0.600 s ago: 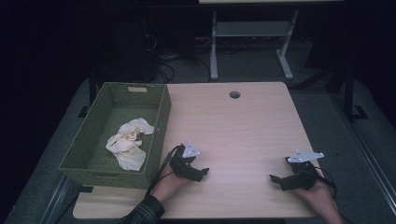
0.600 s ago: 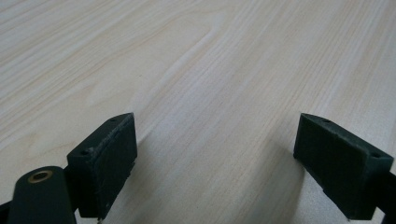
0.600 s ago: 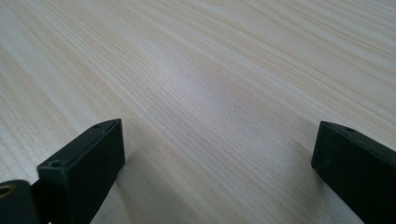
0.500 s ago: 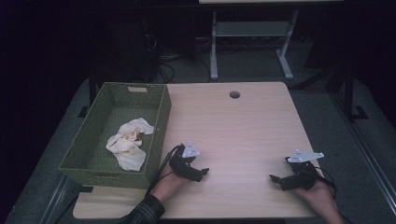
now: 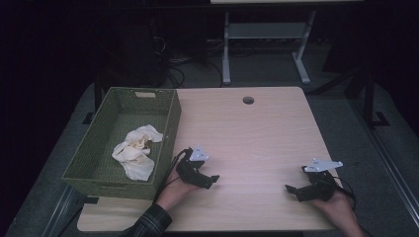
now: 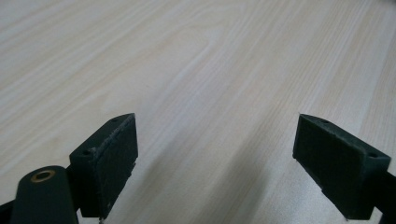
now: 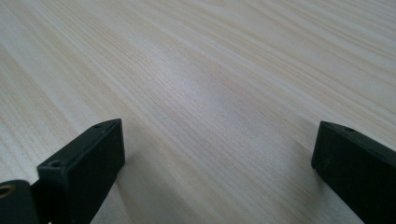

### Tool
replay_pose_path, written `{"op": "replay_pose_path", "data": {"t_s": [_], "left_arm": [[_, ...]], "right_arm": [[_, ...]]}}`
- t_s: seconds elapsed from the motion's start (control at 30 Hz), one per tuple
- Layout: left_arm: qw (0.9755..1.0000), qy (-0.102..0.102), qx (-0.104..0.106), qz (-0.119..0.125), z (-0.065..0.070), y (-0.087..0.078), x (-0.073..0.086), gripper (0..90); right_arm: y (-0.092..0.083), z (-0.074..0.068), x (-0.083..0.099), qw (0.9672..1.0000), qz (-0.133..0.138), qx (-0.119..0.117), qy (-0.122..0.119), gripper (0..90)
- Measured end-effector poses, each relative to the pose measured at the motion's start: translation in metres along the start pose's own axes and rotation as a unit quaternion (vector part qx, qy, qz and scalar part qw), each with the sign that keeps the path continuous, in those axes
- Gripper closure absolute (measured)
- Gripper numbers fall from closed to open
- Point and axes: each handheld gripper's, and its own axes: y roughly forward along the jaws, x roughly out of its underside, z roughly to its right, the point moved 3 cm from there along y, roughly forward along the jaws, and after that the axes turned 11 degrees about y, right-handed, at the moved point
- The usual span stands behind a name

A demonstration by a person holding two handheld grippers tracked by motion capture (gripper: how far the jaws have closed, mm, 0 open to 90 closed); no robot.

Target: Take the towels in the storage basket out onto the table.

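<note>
I have both grippers, left (image 5: pixel 213 179) and right (image 5: pixel 289 189), low over the bare table (image 5: pixel 257 133), jaws apart and empty; the cloth (image 5: pixel 134 150) lies in the basket (image 5: pixel 170 129), whose wall may snag my left reach.

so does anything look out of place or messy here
Nothing much stands out. The cream cloth lies crumpled in the green basket at the table's left edge. The left tongs and right tongs rest open on bare wood, holding nothing.
</note>
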Motion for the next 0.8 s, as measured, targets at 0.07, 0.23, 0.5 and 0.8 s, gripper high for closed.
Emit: {"op": "replay_pose_path", "data": {"t_s": [0.07, 0.23, 0.5, 0.8], "left_arm": [[1.0000, 0.000, -0.001, -0.001, -0.002, -0.003, -0.002, 13.1], [1.0000, -0.008, -0.004, 0.001, -0.005, -0.009, -0.005, 13.1], [0.9999, -0.010, -0.004, 0.003, -0.008, -0.016, -0.011, 13.0], [0.9998, -0.011, 0.000, 0.014, -0.010, -0.023, -0.018, 13.1]], "right_arm": [[0.000, 0.000, 0.000, 1.0000, 0.000, 0.000, 0.000, 2.2], [0.000, 0.000, 0.000, 1.0000, 0.000, 0.000, 0.000, 2.2], [0.000, 0.000, 0.000, 1.0000, 0.000, 0.000, 0.000, 2.2], [0.000, 0.000, 0.000, 1.0000, 0.000, 0.000, 0.000, 2.2]]}}
